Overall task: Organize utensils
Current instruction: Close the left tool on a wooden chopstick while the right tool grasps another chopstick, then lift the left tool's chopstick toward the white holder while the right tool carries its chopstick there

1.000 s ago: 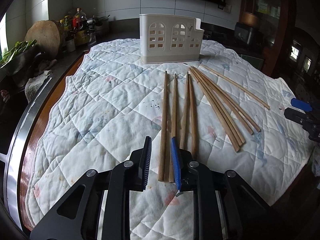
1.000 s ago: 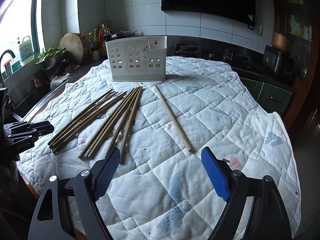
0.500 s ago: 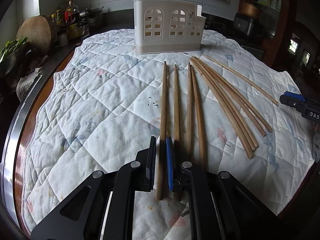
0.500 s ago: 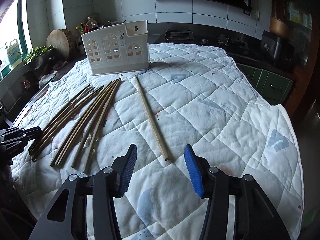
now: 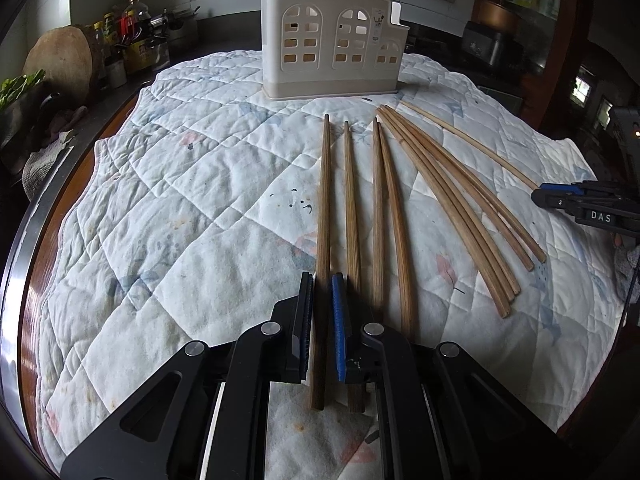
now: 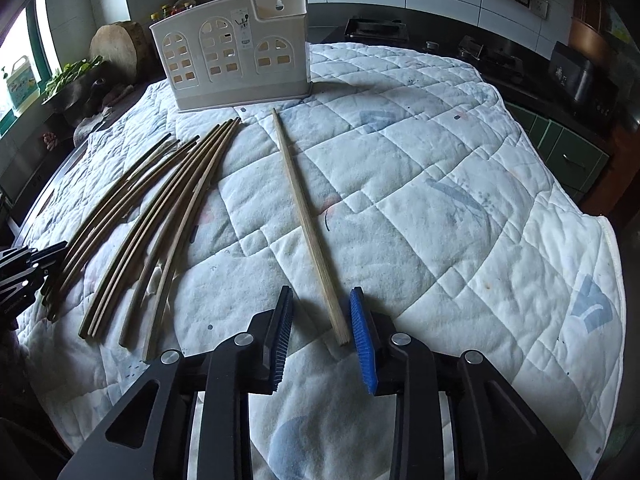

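Several wooden chopsticks lie on a white quilted cloth (image 5: 192,208). My left gripper (image 5: 322,280) is shut on the leftmost chopstick (image 5: 325,200) near its thick end. A second chopstick (image 5: 351,216) lies just outside the blue pad. My right gripper (image 6: 321,292) straddles the near end of a lone chopstick (image 6: 304,208), and its jaws are closing. That chopstick sits close to the blue pad (image 6: 362,340), with a gap to the other pad. The cream utensil holder (image 5: 332,48) (image 6: 236,52) stands upright at the far side of the cloth.
A fan of thinner chopsticks (image 5: 452,200) (image 6: 168,208) lies between the two grippers. Each gripper shows in the other's view: the right gripper (image 5: 560,197), the left gripper (image 6: 32,260). Bottles (image 5: 132,36) and a wooden block (image 5: 64,60) stand on the counter, far left.
The left jaws closed onto the leftmost chopstick. The right gripper moved forward and down to the lone chopstick, and its jaws narrowed around the near end.
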The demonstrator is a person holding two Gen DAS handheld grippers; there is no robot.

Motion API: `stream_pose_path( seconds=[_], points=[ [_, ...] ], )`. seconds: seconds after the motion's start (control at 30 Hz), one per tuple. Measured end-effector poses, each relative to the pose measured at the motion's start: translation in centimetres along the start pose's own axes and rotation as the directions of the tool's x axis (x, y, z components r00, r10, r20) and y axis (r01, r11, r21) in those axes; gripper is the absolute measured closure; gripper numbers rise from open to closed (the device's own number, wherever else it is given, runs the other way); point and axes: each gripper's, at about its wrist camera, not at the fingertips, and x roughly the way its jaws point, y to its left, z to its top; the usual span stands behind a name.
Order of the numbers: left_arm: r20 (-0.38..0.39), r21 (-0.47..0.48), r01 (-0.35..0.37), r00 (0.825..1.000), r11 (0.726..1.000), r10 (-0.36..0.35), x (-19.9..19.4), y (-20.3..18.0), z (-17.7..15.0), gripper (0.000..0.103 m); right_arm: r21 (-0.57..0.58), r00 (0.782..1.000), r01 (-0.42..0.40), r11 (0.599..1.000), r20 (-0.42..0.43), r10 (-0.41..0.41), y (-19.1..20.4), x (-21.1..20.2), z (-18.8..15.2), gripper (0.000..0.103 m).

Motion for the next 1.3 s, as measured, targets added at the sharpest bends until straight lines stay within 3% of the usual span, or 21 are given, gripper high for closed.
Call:
stream_pose_path(
  seconds=[0.07,0.2,0.33,0.53,0.83,1.3],
  points=[
    [-0.001,0.011,-0.004,1.0,1.0,0.004,0.1,-0.1,0.2,0.094,-0.015,1.0,0.017,1.0,-0.002,-0.017,0.3,0.1,0.2,0.077],
    [0.0,0.015,-0.014,1.0,1.0,0.014,-0.2,-0.2,0.3,0.097,-0.028,0.999,0.035,0.999,0.005,-0.035,0.6,-0.1,0.1,0.093],
    [0.023,0.014,-0.011,1.0,1.0,0.011,-1.1,-0.2,0.6,0.097,-0.023,0.999,0.032,0.999,0.027,-0.031,0.5,-0.8,-0.1,0.095],
    [0.069,-0.008,-0.008,0.998,1.0,0.008,-3.2,0.3,1.0,0.097,-0.007,0.99,0.032,0.999,0.137,-0.031,0.9,-4.5,0.2,0.096],
    [0.061,0.001,0.015,0.998,1.0,-0.015,-4.3,0.4,1.2,0.097,-0.012,0.945,-0.008,1.0,0.327,0.012,2.7,-10.9,2.3,0.096],
    [-0.004,-0.03,0.012,1.0,0.999,-0.012,-1.2,1.4,-1.3,0.096,-0.027,0.936,-0.028,0.999,0.35,0.035,3.7,-11.9,2.3,0.096]
  ],
)
